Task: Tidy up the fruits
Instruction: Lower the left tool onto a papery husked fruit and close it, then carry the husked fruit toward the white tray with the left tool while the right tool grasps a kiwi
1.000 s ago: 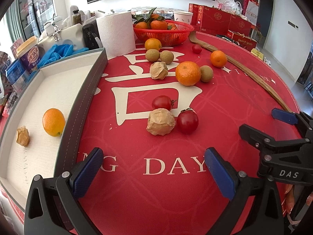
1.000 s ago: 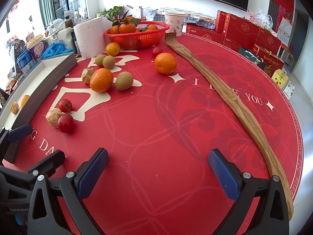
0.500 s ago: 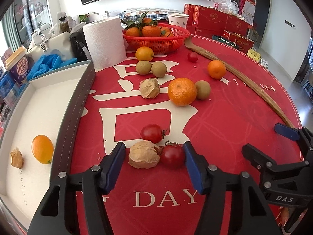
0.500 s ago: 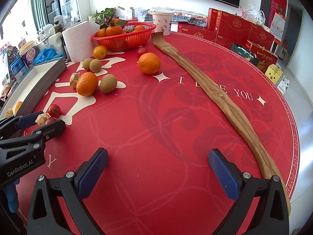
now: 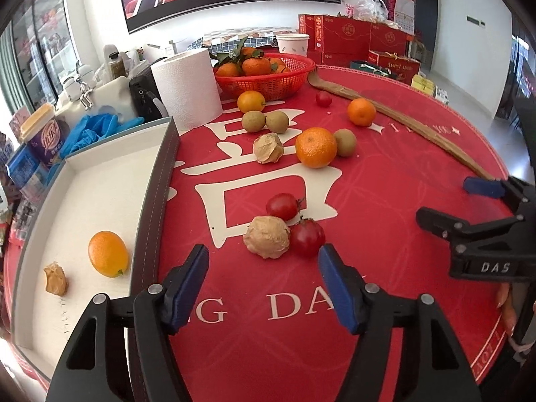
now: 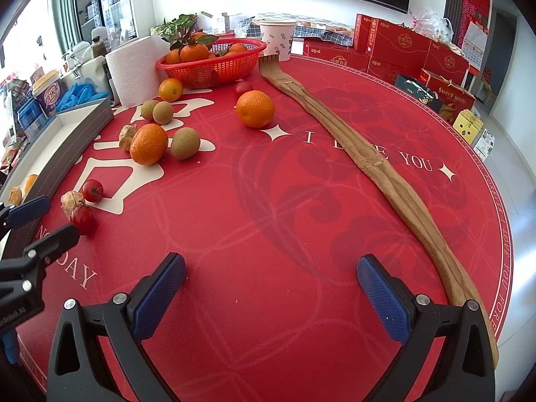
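My left gripper (image 5: 264,288) is open and empty, just short of a papery husk fruit (image 5: 267,236) and a red tomato (image 5: 307,237) that touch each other. A second tomato (image 5: 282,206) lies just beyond. Farther off lie another husk fruit (image 5: 268,148), a large orange (image 5: 316,147), kiwis (image 5: 345,142) and a smaller orange (image 5: 361,111). The white tray (image 5: 100,181) on the left holds an orange (image 5: 108,253) and a husk fruit (image 5: 56,278). My right gripper (image 6: 270,284) is open and empty over bare red cloth.
A red basket (image 5: 268,80) of tangerines stands at the back, beside a paper towel roll (image 5: 187,88). A long wooden back-scratcher (image 6: 368,164) curves along the right of the table. Red gift boxes (image 6: 395,43) stand behind. Bottles and blue gloves (image 5: 97,127) crowd the far left.
My left gripper narrowed from wide open while closing in on the husk fruit and tomato, then drew back slightly and opened a little. The right gripper shifted slightly, staying open.
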